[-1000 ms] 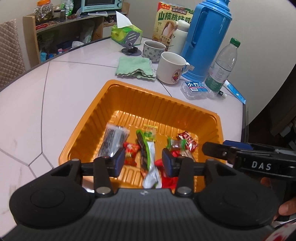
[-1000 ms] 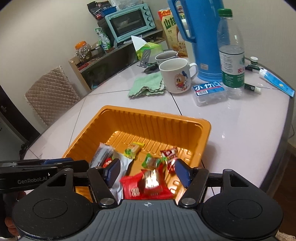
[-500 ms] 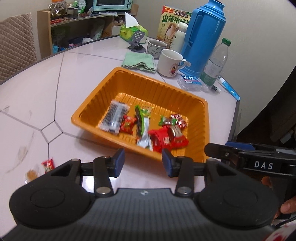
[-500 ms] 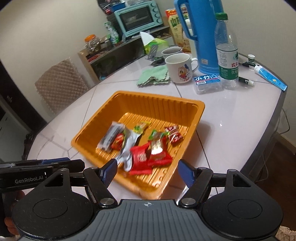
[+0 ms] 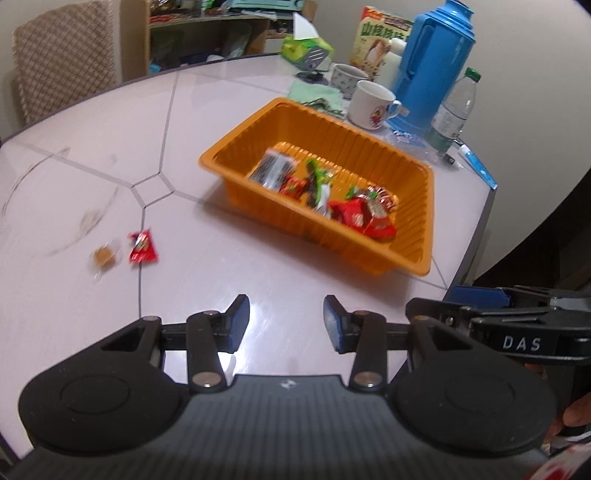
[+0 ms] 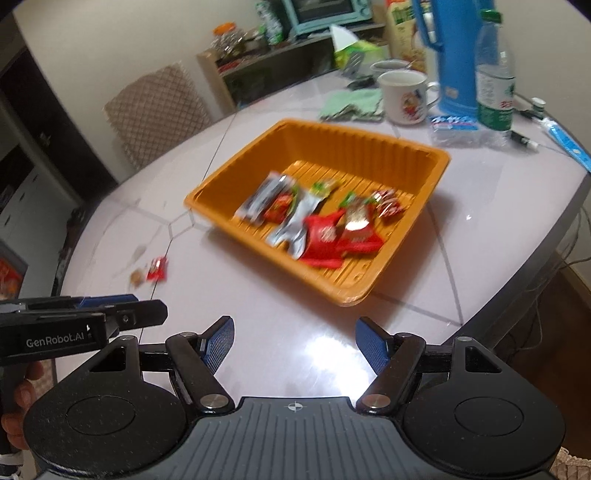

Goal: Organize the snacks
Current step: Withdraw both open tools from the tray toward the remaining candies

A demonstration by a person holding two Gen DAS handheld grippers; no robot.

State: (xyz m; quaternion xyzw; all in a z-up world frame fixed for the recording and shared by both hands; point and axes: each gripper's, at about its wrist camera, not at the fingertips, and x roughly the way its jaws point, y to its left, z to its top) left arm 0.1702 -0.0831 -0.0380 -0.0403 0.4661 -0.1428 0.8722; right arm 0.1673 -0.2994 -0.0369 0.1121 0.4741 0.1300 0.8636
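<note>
A pale, glossy surface (image 5: 229,122) with thin grey seam lines and a rounded edge is seen in a lived-in room, bordered by a plain wall; a quilted chair back (image 6: 159,110) stands at its far left, and a wooden shelf (image 6: 280,62) carrying a teal toaster oven (image 6: 325,13) lies beyond. An orange ribbed tray (image 6: 373,144) sits on the middle of the surface, and a loose heap of wrapped snacks (image 6: 321,221), red, silver and green, is held in it; their exact number cannot be told through the blur. Two further pieces are left on the surface to the left of the tray, just beside each other: a small red packet (image 5: 143,248) and a brownish wrapped sweet (image 5: 104,255). At the far right are gathered two mugs (image 6: 402,96), one blue thermos (image 5: 430,62), one green-capped water bottle (image 6: 495,74), a green cloth (image 6: 352,105), a tissue box (image 5: 301,46) and a carton printed with Chinese characters (image 5: 380,40). "DAS" is read on one tool body and "GenRobot.AI" on the other. The left gripper (image 5: 285,325) is held near, over bare surface, its blue-padded fingers (image 5: 238,321) parted with nothing between them. The right gripper (image 6: 295,345) is likewise held near; its fingers (image 6: 371,345) have just been opening and are spread wider, empty.
</note>
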